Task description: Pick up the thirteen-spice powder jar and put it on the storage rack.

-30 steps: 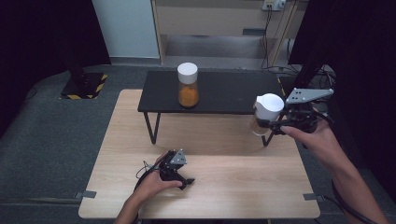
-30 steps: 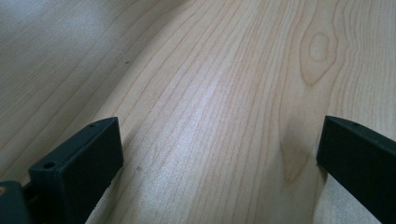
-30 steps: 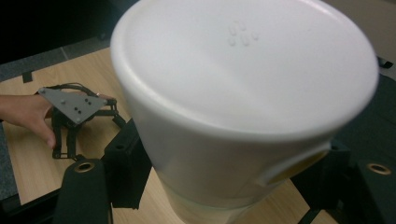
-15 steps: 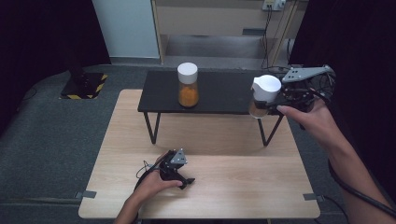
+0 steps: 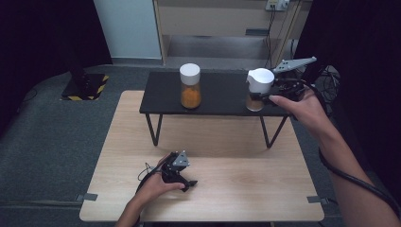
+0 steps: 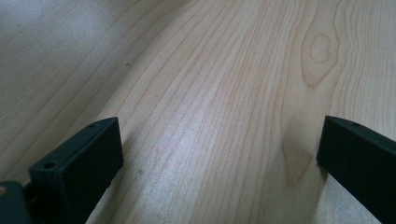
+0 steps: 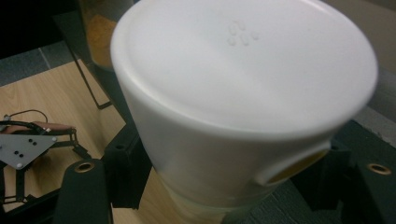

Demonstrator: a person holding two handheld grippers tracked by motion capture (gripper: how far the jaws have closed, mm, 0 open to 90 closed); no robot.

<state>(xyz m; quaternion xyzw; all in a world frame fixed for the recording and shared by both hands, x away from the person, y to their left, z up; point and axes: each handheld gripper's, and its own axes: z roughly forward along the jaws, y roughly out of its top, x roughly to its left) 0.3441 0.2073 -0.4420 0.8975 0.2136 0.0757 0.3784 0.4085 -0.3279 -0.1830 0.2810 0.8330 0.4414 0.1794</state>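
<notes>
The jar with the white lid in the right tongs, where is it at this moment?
In the high view, the jar is gripped by the right tongs at the right end of the black shelf, to the right of the orange-filled jar.

High view sits fixed above the person's edge of the tabletop (image 5: 236,189), looking forward and down — takes in the whole wood top, the black side table (image 5: 217,94) and the floor beyond. Left gripper view rides low, very near the wood (image 6: 210,93), facing along its two black fingers (image 6: 79,168). Right gripper view looks past its own fingers (image 7: 126,172), right up against a white-lidded jar (image 7: 233,102) — behind it, the wood top and the left gripper (image 7: 23,149) far off. That same left gripper (image 5: 177,172) shows in the high view too.
</notes>
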